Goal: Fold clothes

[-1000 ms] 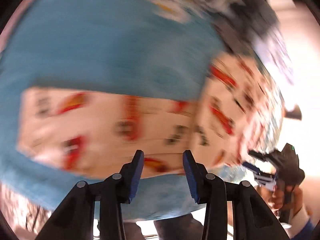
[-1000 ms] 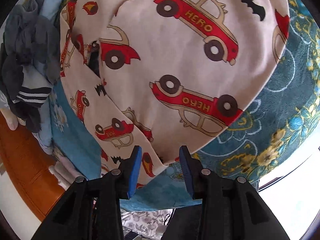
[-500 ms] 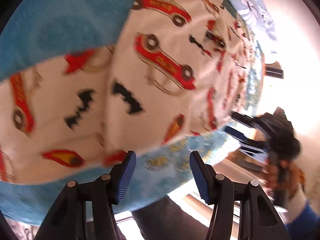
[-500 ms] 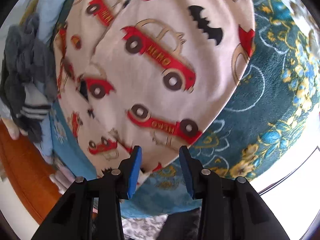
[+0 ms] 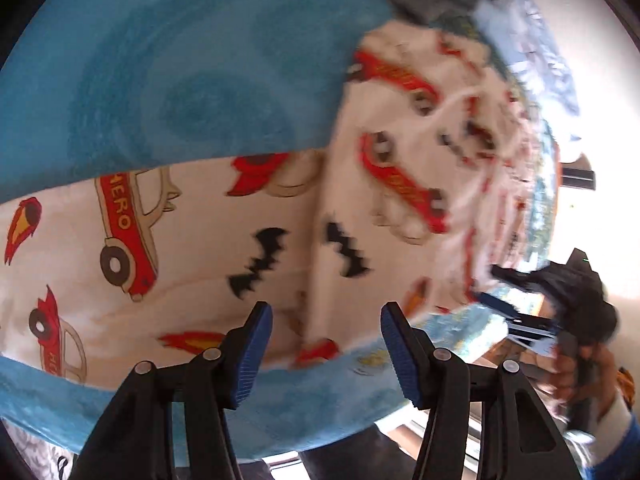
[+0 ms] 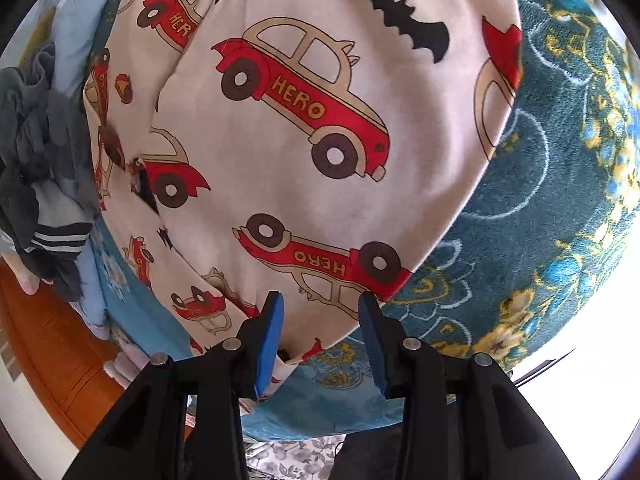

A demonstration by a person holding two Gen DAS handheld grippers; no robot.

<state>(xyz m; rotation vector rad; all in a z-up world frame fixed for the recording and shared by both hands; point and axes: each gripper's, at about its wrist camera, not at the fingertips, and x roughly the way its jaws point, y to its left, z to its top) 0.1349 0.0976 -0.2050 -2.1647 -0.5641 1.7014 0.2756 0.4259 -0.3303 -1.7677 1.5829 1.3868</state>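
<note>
A cream garment printed with red HERO cars and black bats (image 5: 248,240) lies spread on a teal floral blanket (image 5: 168,80); it fills the right wrist view (image 6: 320,140) too. My left gripper (image 5: 326,346) is open and empty, its blue pads over the garment's near edge. My right gripper (image 6: 320,334) is open and empty, its pads just above the garment's near hem. The right gripper also shows at the right of the left wrist view (image 5: 532,312), held in a hand.
A heap of dark grey clothes with a striped cuff (image 6: 36,160) lies at the blanket's far end, with pale blue fabric (image 6: 76,40) beside it. An orange wooden bed edge (image 6: 48,340) runs at lower left. The blanket (image 6: 540,200) is bare to the right.
My left gripper has opened wider and swung back over the garment's near edge. My right gripper has moved closer to the garment's hem.
</note>
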